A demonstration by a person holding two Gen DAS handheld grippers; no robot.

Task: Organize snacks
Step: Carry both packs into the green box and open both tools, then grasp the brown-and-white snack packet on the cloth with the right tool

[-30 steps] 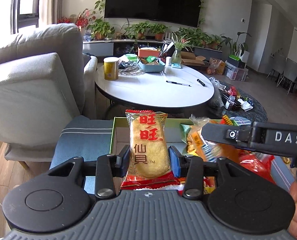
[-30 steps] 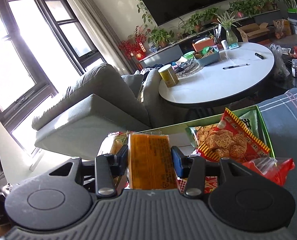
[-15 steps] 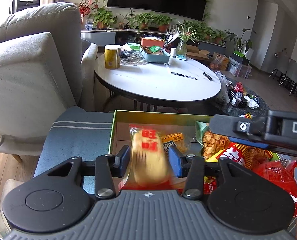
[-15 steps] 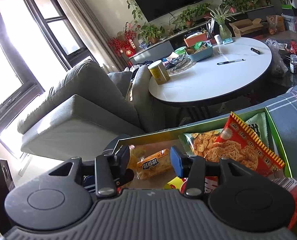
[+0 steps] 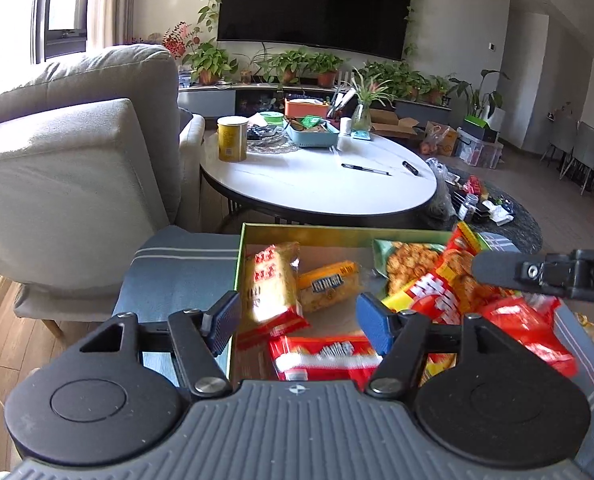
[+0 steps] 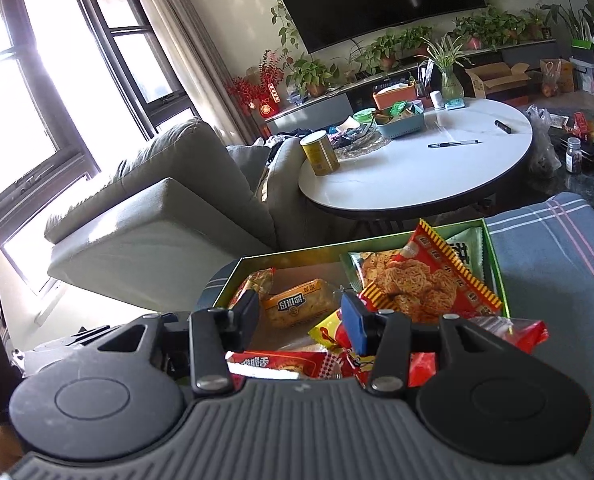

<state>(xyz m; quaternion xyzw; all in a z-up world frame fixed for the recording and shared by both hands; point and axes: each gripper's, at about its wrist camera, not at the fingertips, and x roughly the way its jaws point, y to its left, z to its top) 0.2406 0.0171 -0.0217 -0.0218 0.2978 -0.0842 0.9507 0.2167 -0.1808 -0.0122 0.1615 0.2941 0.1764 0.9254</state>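
Note:
A green box (image 5: 337, 236) on a blue striped cushion holds several snack packets. The yellow rice cracker packet (image 5: 271, 292) lies at the box's left end, blurred and free of the pads. Beside it lies an orange biscuit packet (image 5: 329, 286) (image 6: 297, 306). My left gripper (image 5: 297, 320) hovers over the box's near edge with its jaws opening and nothing pressed between them. My right gripper (image 6: 301, 320) is shut and empty above the near packets, and its body crosses the left wrist view on the right. A noodle snack bag (image 6: 417, 280) fills the box's right half.
A round white table (image 5: 317, 184) with a yellow can (image 5: 231, 138), pens and a tray stands just beyond the box. A grey sofa (image 5: 57, 168) is at the left. Red packets (image 5: 325, 356) lie at the box's near edge. The blue cushion (image 6: 545, 272) extends right.
The left jaws spread and the rice cracker packet dropped into the box's left end. The orange biscuit packet left the right gripper and now lies in the box beside it.

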